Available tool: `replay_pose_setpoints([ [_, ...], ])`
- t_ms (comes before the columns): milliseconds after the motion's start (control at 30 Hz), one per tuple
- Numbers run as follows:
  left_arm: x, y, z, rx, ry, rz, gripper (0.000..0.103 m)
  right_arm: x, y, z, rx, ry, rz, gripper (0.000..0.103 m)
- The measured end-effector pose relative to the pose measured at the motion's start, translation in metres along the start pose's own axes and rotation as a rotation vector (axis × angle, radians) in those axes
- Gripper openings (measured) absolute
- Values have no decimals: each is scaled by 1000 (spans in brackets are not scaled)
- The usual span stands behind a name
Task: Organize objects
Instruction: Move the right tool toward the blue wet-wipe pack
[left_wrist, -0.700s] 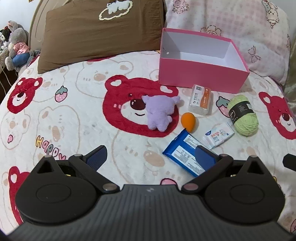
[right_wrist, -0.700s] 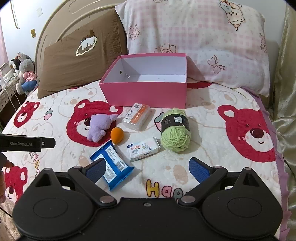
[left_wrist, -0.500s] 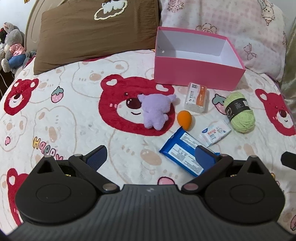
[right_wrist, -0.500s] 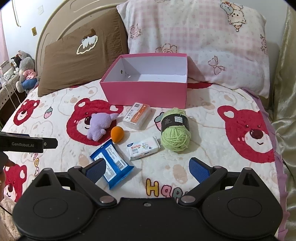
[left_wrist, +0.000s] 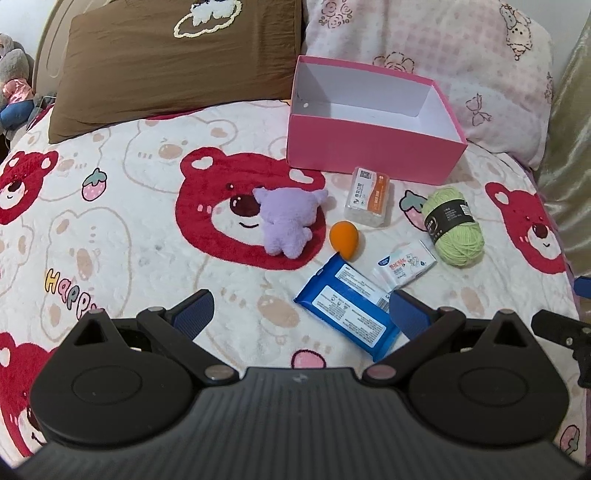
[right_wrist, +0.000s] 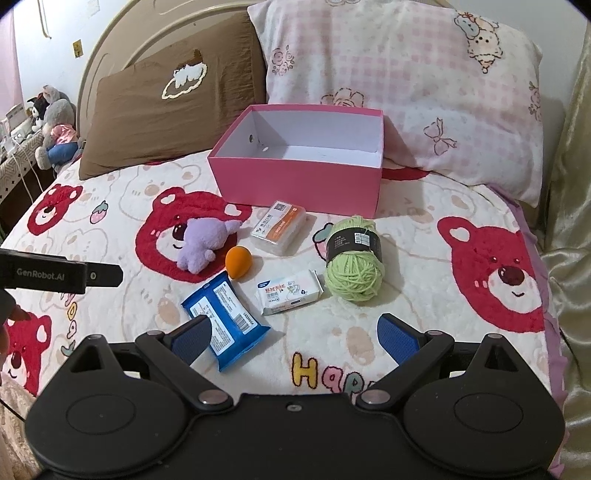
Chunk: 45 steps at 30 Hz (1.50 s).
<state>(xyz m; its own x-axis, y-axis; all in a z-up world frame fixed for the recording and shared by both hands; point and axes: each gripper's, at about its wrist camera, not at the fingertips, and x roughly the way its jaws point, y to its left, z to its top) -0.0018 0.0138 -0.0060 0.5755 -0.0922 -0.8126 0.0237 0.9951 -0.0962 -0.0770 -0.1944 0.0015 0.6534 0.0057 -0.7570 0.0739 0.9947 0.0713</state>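
An empty pink box (left_wrist: 373, 157) (right_wrist: 295, 181) stands on the bed in front of the pillows. Before it lie a purple plush toy (left_wrist: 286, 221) (right_wrist: 203, 242), an orange egg-shaped sponge (left_wrist: 344, 238) (right_wrist: 239, 262), a clear case with an orange label (left_wrist: 367, 201) (right_wrist: 279, 227), a green yarn ball (left_wrist: 453, 226) (right_wrist: 354, 258), a white tissue pack (left_wrist: 404, 266) (right_wrist: 290, 291) and a blue wipes pack (left_wrist: 347, 306) (right_wrist: 225, 317). My left gripper (left_wrist: 301, 310) hovers open above the blanket, its right finger over the blue pack's edge. My right gripper (right_wrist: 293, 334) is open too, just short of the objects.
A brown pillow (left_wrist: 177, 62) and a pink checked pillow (left_wrist: 424, 48) lean on the headboard. Stuffed toys (right_wrist: 51, 125) sit at the far left beside the bed. A gold curtain (right_wrist: 570, 184) hangs along the right edge. The left gripper's body (right_wrist: 55, 275) shows at the right view's left side.
The left wrist view has shifted so the objects sit further left and slightly lower in the picture. The right wrist view has barely changed. Both grippers stay open.
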Motion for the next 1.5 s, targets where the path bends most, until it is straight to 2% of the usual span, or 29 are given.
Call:
replay_pose_setpoints([
  [267, -5, -5, -1, 54, -8, 25, 103, 1, 0, 1, 0, 6, 2, 98],
  [533, -12, -10, 2, 92, -13, 12, 103, 0, 1, 0, -20, 8, 8, 98],
  [1000, -9, -9, 2, 91, 15, -15, 103, -4, -5, 3, -12, -7, -8, 98],
  [1500, -15, -5, 3, 80, -1, -28, 102, -7, -4, 5, -20, -15, -23, 98],
])
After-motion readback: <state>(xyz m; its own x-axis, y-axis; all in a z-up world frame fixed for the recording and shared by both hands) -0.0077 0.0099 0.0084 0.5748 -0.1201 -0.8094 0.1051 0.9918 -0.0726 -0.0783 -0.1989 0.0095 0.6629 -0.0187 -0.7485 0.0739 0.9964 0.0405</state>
